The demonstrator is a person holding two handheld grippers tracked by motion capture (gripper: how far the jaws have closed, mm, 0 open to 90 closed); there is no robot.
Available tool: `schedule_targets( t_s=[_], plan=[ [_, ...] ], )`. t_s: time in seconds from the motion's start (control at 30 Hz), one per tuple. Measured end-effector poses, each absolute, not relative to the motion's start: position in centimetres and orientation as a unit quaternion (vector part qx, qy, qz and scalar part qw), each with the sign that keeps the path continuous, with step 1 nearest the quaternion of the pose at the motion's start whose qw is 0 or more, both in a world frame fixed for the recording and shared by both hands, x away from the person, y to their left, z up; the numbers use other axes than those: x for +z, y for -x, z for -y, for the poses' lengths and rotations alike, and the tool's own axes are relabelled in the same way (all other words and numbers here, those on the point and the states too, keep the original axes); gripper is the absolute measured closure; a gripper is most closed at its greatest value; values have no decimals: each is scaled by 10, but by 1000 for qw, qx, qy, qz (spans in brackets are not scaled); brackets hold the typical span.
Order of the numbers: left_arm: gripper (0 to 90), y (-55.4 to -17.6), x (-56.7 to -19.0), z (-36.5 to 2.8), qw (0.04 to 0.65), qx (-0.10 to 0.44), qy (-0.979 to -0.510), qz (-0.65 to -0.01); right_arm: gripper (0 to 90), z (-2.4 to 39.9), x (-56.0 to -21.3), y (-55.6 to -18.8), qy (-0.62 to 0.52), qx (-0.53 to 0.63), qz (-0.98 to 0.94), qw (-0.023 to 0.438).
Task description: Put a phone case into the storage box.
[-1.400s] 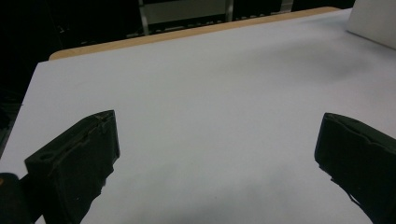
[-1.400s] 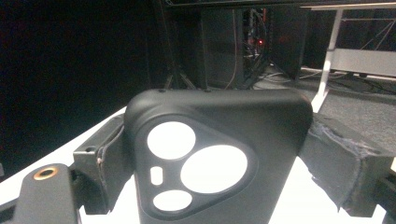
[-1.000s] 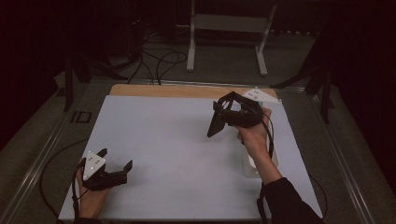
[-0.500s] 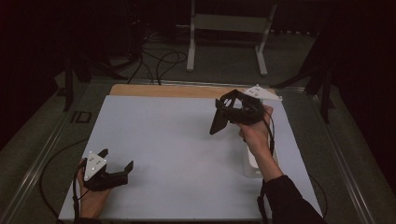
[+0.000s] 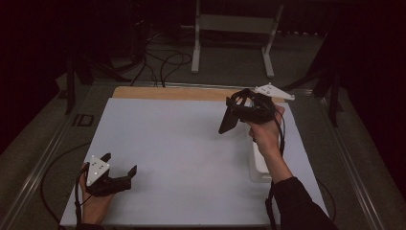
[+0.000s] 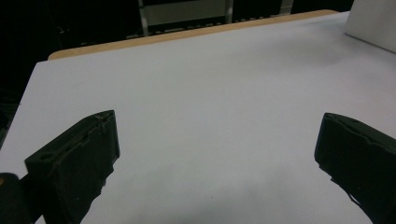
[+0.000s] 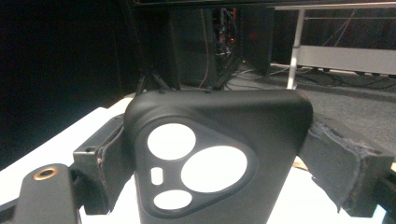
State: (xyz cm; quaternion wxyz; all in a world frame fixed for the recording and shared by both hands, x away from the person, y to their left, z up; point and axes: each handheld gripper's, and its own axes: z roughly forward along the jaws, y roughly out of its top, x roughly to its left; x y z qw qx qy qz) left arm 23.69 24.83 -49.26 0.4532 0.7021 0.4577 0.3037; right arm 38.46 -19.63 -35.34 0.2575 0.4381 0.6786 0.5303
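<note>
A black phone case [image 5: 228,120] with a three-hole camera cutout hangs above the right half of the white table top [image 5: 182,143]. My right gripper [image 5: 235,108] is shut on it. In the right gripper view the phone case [image 7: 210,158] stands upright between the two jaws, cutout side toward the camera, and the right gripper [image 7: 219,140] clamps its two sides. My left gripper [image 5: 119,164] rests low near the table's front left corner, open and holding nothing. The left gripper [image 6: 219,154] looks across bare white surface, jaws wide apart.
A white oblong tray [image 5: 258,163] lies on the table under the right forearm; the same white tray [image 6: 373,23] shows far off at the top right. A wooden strip [image 5: 167,92] edges the far side. Cables and a metal stand [image 5: 230,28] sit on the floor beyond.
The right gripper has drifted slightly right and away with the phone case in it. The left gripper has barely shifted.
</note>
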Motion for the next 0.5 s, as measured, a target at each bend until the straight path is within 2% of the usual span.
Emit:
schedule_targets(
  t_s=[0.5],
  plan=[
    [6,-236,-492,-248,454,306,-701,-457,148,216,-352,-393,-461,521,-663,277]
  ],
)
